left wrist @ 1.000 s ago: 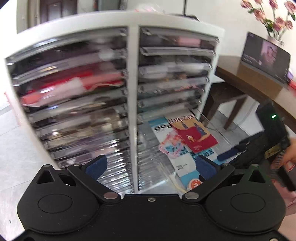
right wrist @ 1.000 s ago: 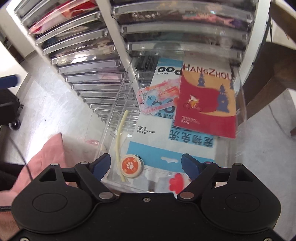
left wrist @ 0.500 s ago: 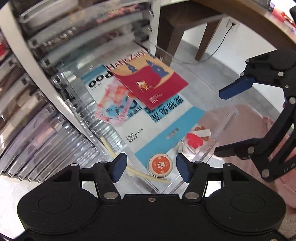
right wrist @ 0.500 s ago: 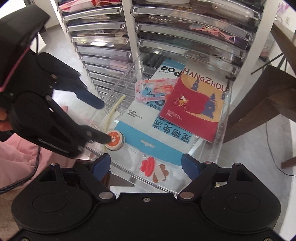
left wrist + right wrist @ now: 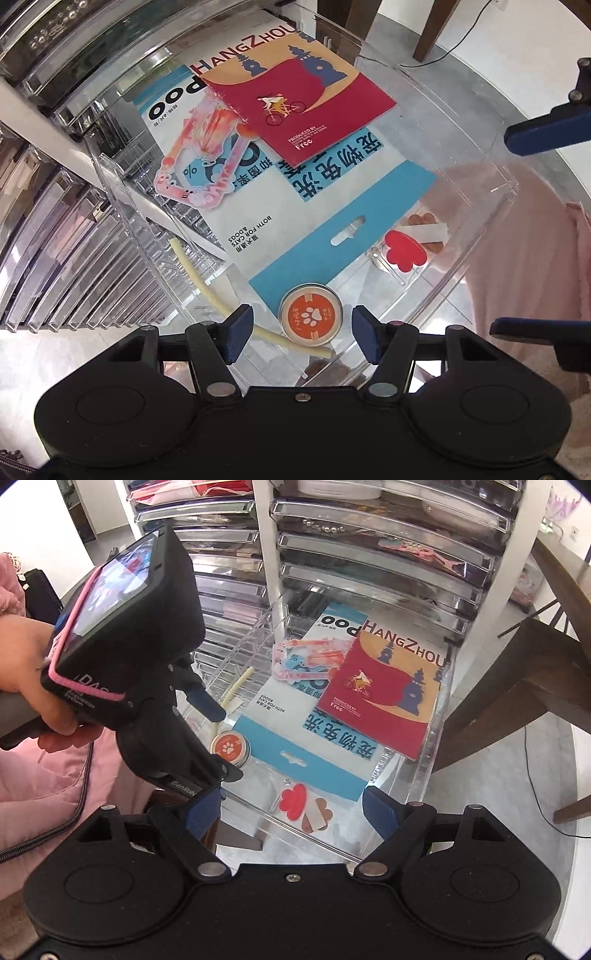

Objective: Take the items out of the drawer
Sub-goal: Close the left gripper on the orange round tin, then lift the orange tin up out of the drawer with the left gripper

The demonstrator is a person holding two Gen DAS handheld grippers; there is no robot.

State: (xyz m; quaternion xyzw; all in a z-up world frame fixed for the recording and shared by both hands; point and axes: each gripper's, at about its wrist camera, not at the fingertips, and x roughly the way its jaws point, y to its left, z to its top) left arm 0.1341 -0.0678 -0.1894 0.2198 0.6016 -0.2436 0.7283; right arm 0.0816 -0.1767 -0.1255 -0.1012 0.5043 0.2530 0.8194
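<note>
A clear acrylic drawer (image 5: 480, 236) stands pulled out of the cabinet. In it lie a red Hangzhou booklet (image 5: 299, 107), a blue-and-white pet wipes pack (image 5: 295, 221), a pink sticker card (image 5: 201, 166), a cream tube (image 5: 207, 291), a red paw charm (image 5: 404, 251) and a round orange paw-print tin (image 5: 311, 314). My left gripper (image 5: 302, 332) is open over the drawer's front left corner, its fingers either side of the tin (image 5: 232, 748). My right gripper (image 5: 291, 812) is open and empty, held back above the drawer's front edge (image 5: 332, 845).
The white cabinet (image 5: 266, 554) holds stacked clear drawers to the left and behind. A dark wooden table leg (image 5: 517, 686) stands right of the drawer. Pink clothing (image 5: 55, 775) and a hand (image 5: 22, 657) are at the left. A black cable (image 5: 543, 794) lies on the floor.
My left gripper swung from facing the cabinet down to the open drawer and came close over the orange tin. My right gripper pulled back and up from the drawer.
</note>
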